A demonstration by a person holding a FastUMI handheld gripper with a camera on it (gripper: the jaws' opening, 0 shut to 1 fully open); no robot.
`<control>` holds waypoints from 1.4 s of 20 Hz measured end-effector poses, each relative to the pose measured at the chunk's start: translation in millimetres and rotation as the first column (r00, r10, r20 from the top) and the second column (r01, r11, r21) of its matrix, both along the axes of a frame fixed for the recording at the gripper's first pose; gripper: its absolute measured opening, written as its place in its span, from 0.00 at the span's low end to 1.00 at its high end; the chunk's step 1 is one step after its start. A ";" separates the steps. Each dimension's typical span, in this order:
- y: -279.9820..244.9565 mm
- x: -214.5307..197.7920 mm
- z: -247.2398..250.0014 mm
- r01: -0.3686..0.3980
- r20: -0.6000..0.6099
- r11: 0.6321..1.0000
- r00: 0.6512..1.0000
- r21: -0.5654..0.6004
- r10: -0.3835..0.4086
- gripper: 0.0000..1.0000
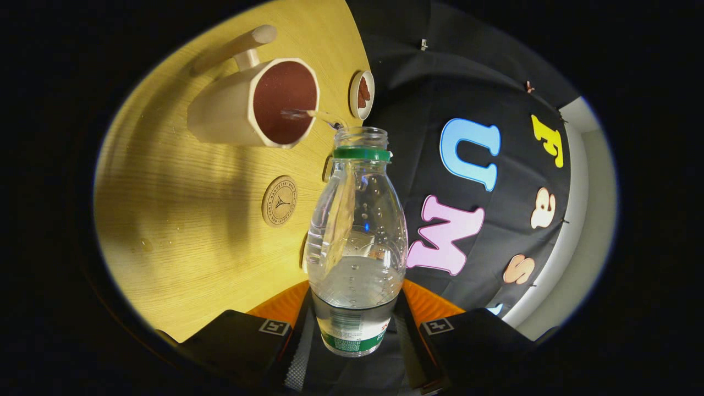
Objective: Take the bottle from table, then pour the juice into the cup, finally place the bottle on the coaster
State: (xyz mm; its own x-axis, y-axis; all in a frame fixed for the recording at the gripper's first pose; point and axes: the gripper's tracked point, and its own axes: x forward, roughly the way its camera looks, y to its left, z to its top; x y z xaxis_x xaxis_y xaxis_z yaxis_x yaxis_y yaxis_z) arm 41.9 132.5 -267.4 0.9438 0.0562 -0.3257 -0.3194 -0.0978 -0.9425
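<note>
Gripper (pixel 355 330): both fingers clamped on the lower body of the bottle.
Bottle (pixel 356 220): clear plastic, uncapped, green neck ring, tilted so its mouth points at the cup.
Stream: thin clear liquid arcing from mouth into cup.
Cup (pixel 258 104): cream, reddish-brown inside, on the wooden table (pixel 181 220).
Coaster (pixel 279 201): round, near the cup, left of the bottle.
</note>
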 end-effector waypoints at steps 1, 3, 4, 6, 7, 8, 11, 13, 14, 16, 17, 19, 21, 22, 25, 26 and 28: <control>1.5 0.9 -0.7 -0.006 0.002 1.000 1.000 -0.006 0.006 0.72; 0.7 2.5 0.0 -0.012 0.007 1.000 1.000 -0.015 0.012 0.72; 0.6 2.6 0.0 -0.013 0.008 1.000 1.000 -0.019 0.013 0.72; 1.1 2.1 -1.1 -0.018 0.010 0.999 1.000 -0.027 0.018 0.72; 2.3 2.7 -0.5 -0.023 0.013 0.999 1.000 -0.035 0.023 0.72; 3.3 2.7 1.1 -0.028 0.016 0.999 0.999 -0.042 0.029 0.72; 5.5 3.4 3.8 -0.042 0.031 0.997 0.999 -0.063 0.044 0.72; 5.8 4.3 4.6 -0.047 0.037 0.996 0.998 -0.077 0.050 0.72; 6.3 4.1 5.6 -0.049 0.039 0.995 0.998 -0.083 0.052 0.72; 7.4 4.4 6.0 -0.055 0.045 0.994 0.997 -0.095 0.060 0.72; 8.7 4.4 6.7 -0.058 0.046 0.993 0.997 -0.102 0.063 0.71; 10.0 5.2 6.8 -0.064 0.044 0.991 0.997 -0.116 0.069 0.72; 10.4 7.7 9.8 -0.073 0.049 0.989 0.996 -0.131 0.080 0.72; 9.0 7.5 9.4 -0.075 0.046 0.988 0.996 -0.137 0.082 0.72; 9.6 7.6 8.6 -0.079 0.044 0.984 0.995 -0.158 0.087 0.72; 9.4 7.8 9.5 -0.083 0.046 0.982 0.995 -0.168 0.091 0.72; 10.3 7.2 11.3 -0.093 0.053 0.978 0.993 -0.188 0.105 0.72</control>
State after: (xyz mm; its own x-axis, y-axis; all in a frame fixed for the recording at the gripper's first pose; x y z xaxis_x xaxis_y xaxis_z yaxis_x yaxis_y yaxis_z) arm 49.0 142.9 -256.0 0.9554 0.0949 -0.2797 -0.2405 -0.3000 -0.9231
